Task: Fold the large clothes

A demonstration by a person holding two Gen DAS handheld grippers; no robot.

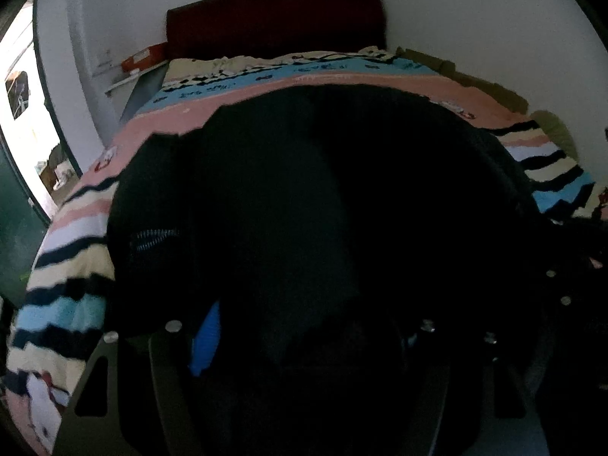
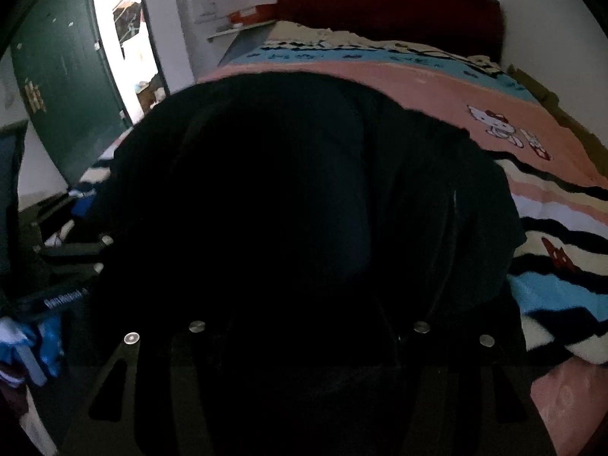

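Note:
A large black garment [image 1: 323,209] with a zipper [image 1: 154,237] hangs and drapes in front of the left wrist camera, over a bed. It covers my left gripper [image 1: 304,349], whose fingertips are hidden under the cloth. The same black garment [image 2: 304,209] fills the right wrist view and covers my right gripper [image 2: 307,342]. Both grippers seem to hold the garment's near edge, but the jaws cannot be seen. The other gripper's body [image 2: 64,292] shows at the left of the right wrist view.
The bed has a striped pink, blue, cream and black blanket [image 1: 68,250] with cartoon cats [image 2: 494,125]. A dark red headboard [image 1: 273,19] stands against the white wall. A green door [image 2: 64,76] and a bright doorway [image 2: 121,38] lie to the left.

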